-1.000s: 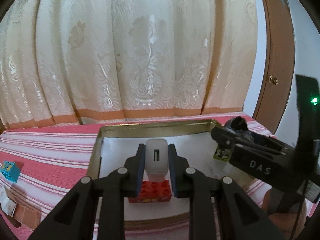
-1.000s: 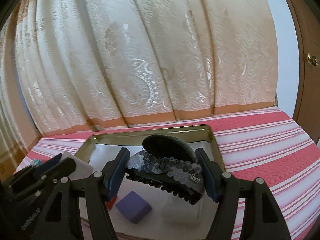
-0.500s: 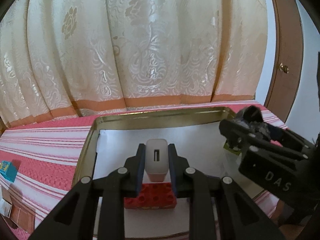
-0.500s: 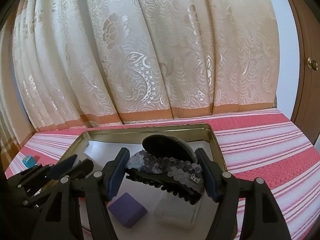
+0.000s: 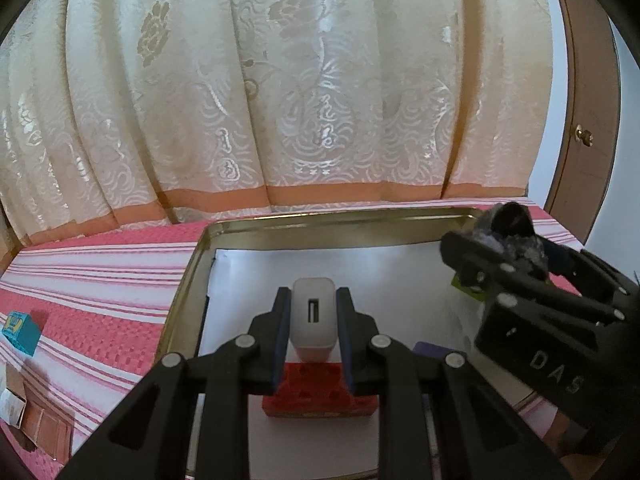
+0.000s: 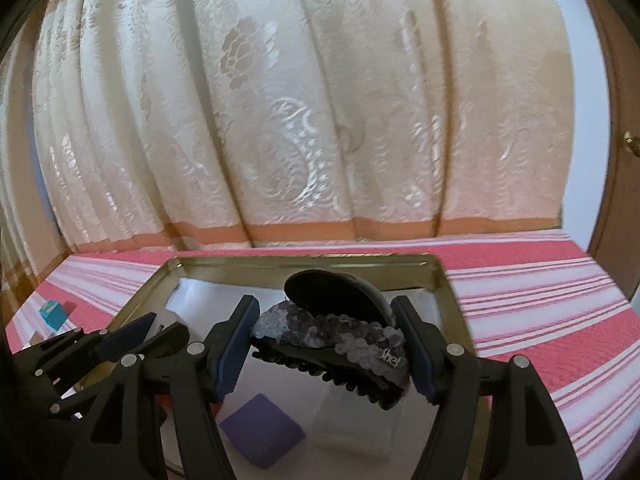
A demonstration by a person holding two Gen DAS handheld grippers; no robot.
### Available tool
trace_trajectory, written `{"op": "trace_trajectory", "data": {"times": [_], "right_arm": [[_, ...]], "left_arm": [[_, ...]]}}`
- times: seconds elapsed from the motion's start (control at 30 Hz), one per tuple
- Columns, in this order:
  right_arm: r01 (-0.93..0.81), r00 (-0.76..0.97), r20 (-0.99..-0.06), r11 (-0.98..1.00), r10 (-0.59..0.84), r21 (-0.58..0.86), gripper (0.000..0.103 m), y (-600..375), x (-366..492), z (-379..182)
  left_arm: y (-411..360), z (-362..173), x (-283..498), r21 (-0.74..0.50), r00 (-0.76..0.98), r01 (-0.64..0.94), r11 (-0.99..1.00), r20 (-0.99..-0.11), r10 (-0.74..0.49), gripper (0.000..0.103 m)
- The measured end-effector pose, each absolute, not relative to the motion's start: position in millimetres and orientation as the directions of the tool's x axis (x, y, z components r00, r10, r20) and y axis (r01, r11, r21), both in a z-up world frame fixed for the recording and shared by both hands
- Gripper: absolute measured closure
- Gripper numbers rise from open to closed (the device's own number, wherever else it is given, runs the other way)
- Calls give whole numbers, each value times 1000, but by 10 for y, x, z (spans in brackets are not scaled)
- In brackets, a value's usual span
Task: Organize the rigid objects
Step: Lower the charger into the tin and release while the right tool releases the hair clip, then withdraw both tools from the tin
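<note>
The left tool (image 5: 313, 334) clamps a white USB charger (image 5: 313, 317) above a red toy brick (image 5: 320, 394) inside the metal tray (image 5: 188, 300); the right tool (image 6: 326, 346) grips a sequined hair claw (image 6: 336, 336) over the same tray, above a purple block (image 6: 262, 430).

Green obj (image 5: 466, 290) behind right tool (image 5: 508, 256)
</note>
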State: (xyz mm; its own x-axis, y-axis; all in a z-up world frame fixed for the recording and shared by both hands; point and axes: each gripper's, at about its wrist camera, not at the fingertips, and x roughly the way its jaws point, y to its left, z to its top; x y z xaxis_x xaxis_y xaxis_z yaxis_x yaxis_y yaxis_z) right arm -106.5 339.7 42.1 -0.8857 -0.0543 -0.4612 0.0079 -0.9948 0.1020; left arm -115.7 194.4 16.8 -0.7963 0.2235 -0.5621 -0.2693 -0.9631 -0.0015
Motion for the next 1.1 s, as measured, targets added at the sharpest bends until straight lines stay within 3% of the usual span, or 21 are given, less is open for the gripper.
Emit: {"op": "trace_trajectory", "data": {"times": [0.07,0.13,0.2,0.3,0.43,1.1], "right_arm": [[22,-887,-458,-995,-63,96,28,3356,-1073,415],[48,-874,-474,-990,-106,134,11,3352,-1097,380],[64,-857,-493,-980,-150,187,11,3374,-1128,338],[48,-872,-468,-976,-146,214,11,3421,-1074,363],[-2,-901,-422,-973,-99,231,8,3502,-983,417],[-64,-902,-427,-958,-64,278,8,3650,-933,408]], "left_arm": [[1947,167,-1151,14,-804,-262,-965,-556,210,81],[1941,176,-1131,27,-817,-253,-967,-542,198,74],[1924,184,-1113,26,-825,-239,-971,-532,189,31],[1874,234,-1036,29,-858,-214,-976,-483,174,1],[1869,273,-971,53,-879,-211,-976,-448,166,0],[1661,215,-945,16,-874,-174,-985,-462,147,0]]}}
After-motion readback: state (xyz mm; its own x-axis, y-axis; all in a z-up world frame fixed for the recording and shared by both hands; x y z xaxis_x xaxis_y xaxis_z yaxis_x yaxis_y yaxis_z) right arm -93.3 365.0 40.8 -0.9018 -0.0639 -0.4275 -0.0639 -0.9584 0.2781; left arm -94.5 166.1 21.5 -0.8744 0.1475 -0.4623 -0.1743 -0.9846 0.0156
